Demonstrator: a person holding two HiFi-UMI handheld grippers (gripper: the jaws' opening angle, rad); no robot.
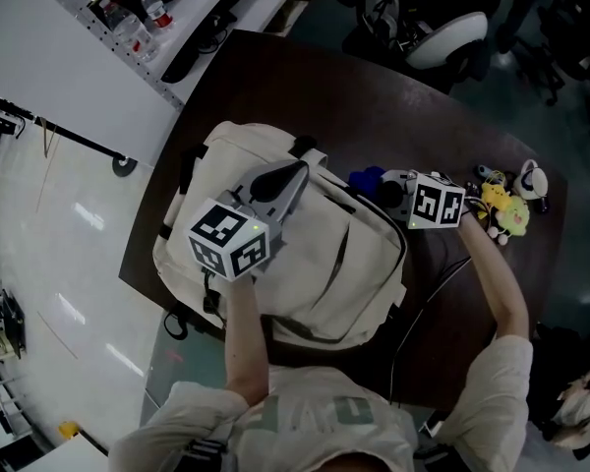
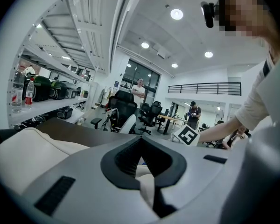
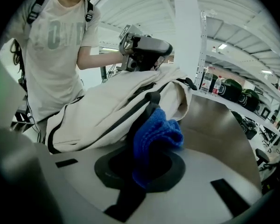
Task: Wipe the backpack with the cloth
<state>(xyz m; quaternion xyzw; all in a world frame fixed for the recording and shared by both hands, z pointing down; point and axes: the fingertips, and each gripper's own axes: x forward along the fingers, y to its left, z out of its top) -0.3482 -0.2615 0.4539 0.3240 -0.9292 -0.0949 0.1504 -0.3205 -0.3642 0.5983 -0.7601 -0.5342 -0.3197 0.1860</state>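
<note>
Shoulders of the person's pale shirt (image 1: 305, 421) fill the bottom edge of the head view. Above them, at centre frame, a cream backpack (image 1: 344, 264) lies flat on a dark brown table (image 1: 393, 96). White shelving (image 1: 138, 18) with bottles runs along the upper left, and office chairs (image 1: 442, 37) stand at the upper right. At the backpack's top, the left gripper (image 1: 297, 172) is closed on a fold of pale fabric. At the backpack's upper right edge, the right gripper (image 1: 385, 190) clamps a blue cloth (image 1: 367, 178) that touches the bag.

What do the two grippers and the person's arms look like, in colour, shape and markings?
Both the left gripper and the right gripper have grey bodies with black fingers, and each carries a white cube with black square markers. The person wears a pale T-shirt with short sleeves.
</note>
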